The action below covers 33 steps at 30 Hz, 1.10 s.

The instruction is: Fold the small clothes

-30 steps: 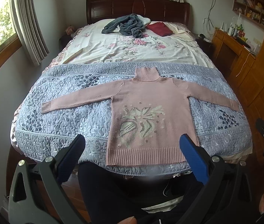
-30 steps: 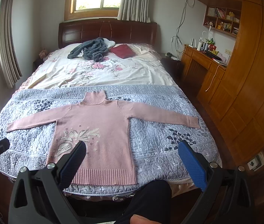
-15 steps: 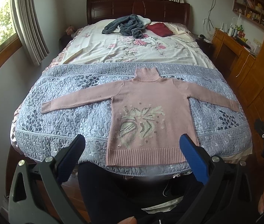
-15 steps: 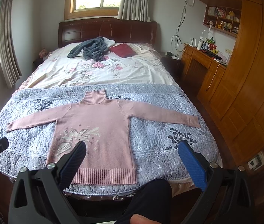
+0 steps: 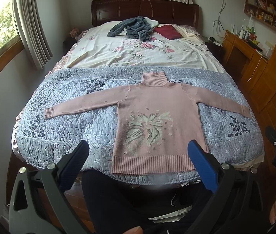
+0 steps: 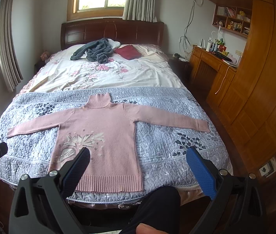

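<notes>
A pink sweater [image 5: 157, 117] lies flat, front up, across the middle of the frame on a grey-blue quilt [image 5: 64, 128] covering the near end of the bed [image 5: 138, 52], both sleeves spread wide and the collar pointing away. At the lower edge the left gripper [image 5: 138, 154] hangs short of the bed, its fingers [image 5: 75, 163] wide apart and empty. At upper centre a dark grey garment [image 5: 134, 27] and a folded maroon cloth [image 5: 167, 31] sit near the headboard [image 5: 143, 9].

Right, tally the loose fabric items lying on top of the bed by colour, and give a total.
Pink: 1, the sweater spread flat on the blue-grey quilt.
Dark grey: 1, the crumpled garment near the headboard.
Dark red: 1, the folded cloth beside it.
Total: 3
</notes>
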Each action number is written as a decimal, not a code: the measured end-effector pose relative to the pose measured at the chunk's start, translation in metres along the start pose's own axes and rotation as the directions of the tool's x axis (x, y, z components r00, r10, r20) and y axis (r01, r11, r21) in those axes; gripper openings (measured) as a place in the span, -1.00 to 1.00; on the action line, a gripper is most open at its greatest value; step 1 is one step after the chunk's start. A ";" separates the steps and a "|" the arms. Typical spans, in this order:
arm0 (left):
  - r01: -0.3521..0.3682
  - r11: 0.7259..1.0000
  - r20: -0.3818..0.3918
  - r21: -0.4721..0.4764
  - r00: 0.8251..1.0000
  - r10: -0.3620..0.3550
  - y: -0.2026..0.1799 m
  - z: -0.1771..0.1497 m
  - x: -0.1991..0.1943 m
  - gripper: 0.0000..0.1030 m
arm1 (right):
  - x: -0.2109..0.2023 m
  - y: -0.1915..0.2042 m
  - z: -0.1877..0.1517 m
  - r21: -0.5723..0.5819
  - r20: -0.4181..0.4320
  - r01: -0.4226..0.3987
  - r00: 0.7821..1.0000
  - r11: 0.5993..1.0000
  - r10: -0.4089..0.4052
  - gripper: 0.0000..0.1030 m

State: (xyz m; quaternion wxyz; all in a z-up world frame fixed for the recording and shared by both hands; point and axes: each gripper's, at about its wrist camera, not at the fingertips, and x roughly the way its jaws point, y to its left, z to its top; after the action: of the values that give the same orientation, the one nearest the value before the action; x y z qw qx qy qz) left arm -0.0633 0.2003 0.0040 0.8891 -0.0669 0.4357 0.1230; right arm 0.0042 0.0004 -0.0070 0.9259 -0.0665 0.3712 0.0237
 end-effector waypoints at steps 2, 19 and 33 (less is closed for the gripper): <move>0.001 1.000 0.001 -0.001 1.000 -0.001 0.000 0.000 0.000 0.94 | 0.000 0.000 -0.001 0.000 0.001 0.002 1.000 1.000 -0.002 0.93; -0.002 1.000 0.011 0.014 1.000 0.001 -0.004 0.002 -0.003 0.94 | -0.001 -0.004 0.000 0.005 0.008 -0.002 1.000 1.000 0.002 0.93; -0.003 1.000 0.025 0.016 1.000 0.003 -0.006 0.002 -0.007 0.94 | -0.003 -0.002 0.001 0.004 0.016 0.003 1.000 1.000 -0.003 0.93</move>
State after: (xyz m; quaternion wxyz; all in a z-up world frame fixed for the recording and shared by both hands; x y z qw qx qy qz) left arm -0.0641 0.1936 0.0111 0.8949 -0.0577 0.4254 0.1217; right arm 0.0028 -0.0014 -0.0036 0.9291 -0.0650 0.3635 0.0221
